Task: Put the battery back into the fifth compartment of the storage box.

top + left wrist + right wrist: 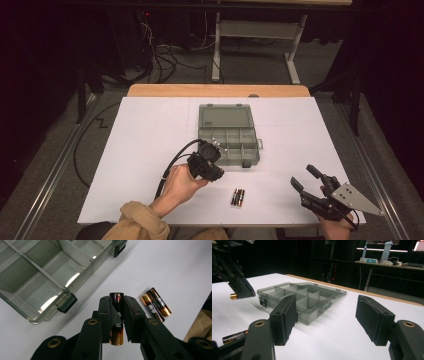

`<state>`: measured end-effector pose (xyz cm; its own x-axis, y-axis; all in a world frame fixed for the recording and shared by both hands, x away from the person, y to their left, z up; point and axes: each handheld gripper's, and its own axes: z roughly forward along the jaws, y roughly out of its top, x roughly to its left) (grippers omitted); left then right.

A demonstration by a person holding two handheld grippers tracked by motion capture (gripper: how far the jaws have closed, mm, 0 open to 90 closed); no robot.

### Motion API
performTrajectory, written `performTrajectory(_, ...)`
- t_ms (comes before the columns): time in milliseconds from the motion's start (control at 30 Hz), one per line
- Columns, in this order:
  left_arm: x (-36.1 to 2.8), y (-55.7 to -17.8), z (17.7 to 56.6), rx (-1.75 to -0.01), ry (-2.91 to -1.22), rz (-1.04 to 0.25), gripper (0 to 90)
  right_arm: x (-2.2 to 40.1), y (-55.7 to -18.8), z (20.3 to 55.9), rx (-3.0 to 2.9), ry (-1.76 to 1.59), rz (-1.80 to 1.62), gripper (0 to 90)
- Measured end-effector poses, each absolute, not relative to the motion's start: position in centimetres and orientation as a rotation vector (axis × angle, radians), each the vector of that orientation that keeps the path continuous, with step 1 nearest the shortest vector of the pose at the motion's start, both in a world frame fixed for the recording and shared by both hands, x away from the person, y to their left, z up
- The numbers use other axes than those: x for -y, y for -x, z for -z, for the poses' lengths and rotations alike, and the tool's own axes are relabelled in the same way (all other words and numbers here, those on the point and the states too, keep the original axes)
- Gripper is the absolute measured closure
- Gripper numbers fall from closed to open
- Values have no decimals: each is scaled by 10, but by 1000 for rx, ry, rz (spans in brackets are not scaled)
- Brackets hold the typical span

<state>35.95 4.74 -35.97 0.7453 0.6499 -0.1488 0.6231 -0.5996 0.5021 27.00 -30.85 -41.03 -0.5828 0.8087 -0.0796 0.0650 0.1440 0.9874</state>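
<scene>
Battery (117, 315) clamped in left gripper (117, 302), lifted beside organizer box (37, 277); next, lower into a compartment. Right gripper (325, 315) wide open, empty.

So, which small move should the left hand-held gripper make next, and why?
Probably carry it over an empty compartment of the open grey plastic organiser box. The left hand-held gripper is clamped on a black and copper battery, lifted off the white table; the box sits just beside it.
</scene>
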Motion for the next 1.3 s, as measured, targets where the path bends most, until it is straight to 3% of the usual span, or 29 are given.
performTrajectory(1300,-73,-408,343,-1126,-2338,-106,765,311,-270,410,-1773,-866,-1517,338)
